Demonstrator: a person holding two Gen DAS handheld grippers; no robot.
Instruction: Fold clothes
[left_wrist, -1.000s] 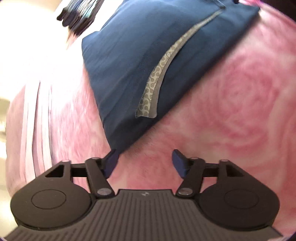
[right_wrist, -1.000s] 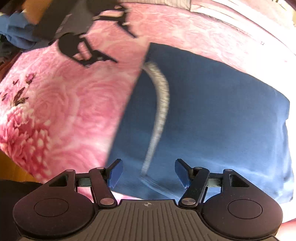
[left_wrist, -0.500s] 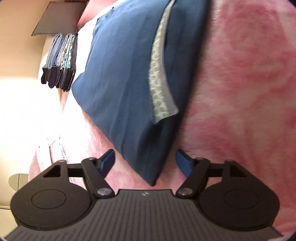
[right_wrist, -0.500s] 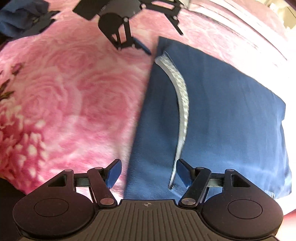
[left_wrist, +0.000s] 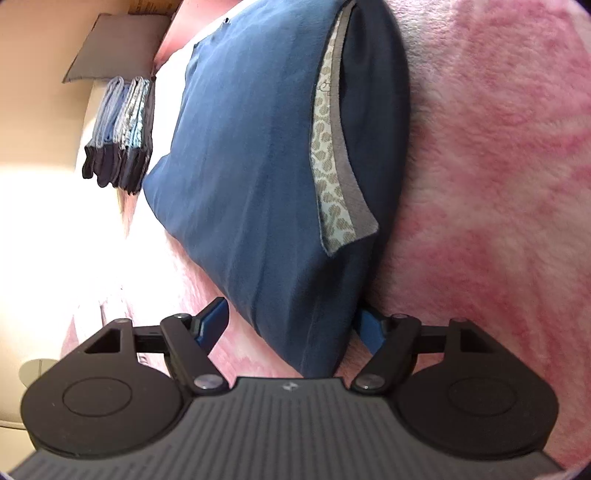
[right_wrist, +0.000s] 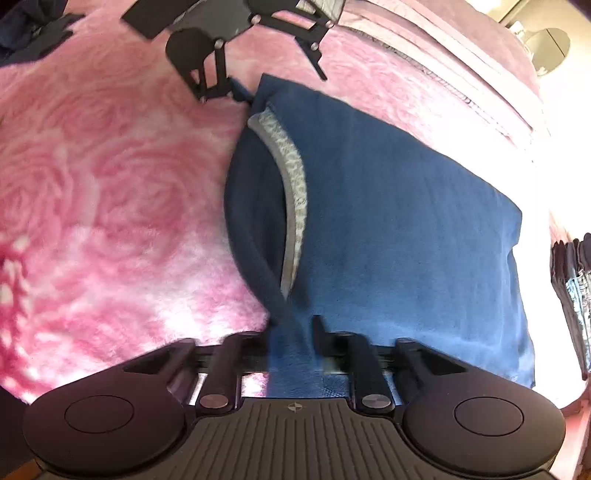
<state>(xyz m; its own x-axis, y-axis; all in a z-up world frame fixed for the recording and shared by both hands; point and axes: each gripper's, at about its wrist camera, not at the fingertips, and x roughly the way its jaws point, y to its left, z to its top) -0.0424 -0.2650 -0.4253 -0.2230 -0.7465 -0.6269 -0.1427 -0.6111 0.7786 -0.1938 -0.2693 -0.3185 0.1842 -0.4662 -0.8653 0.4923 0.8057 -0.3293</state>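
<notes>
Pink blanket (left_wrist: 498, 184) fills my view, navy garment (right_wrist: 388, 229) flat on it. Folded stack (left_wrist: 122, 136) at ten o'clock. My left tongs (left_wrist: 291, 325) gape wide astride one corner; right tongs (right_wrist: 291, 332) are pinched tight on another.

We see a home bedroom. A pink rose-print blanket (left_wrist: 498, 184) covers the bed, with folded clothes (left_wrist: 120, 136) stacked nearby.

1. Folded garment (left_wrist: 251, 155): lies flat on the blanket (left_wrist: 498, 184) before you.
2. Your left gripper (left_wrist: 291, 326): straddles one corner.
3. Your right gripper (right_wrist: 291, 332): pinches the opposite corner.
4. Stack of folded clothes (left_wrist: 122, 136): beyond the garment's far edge.
</notes>
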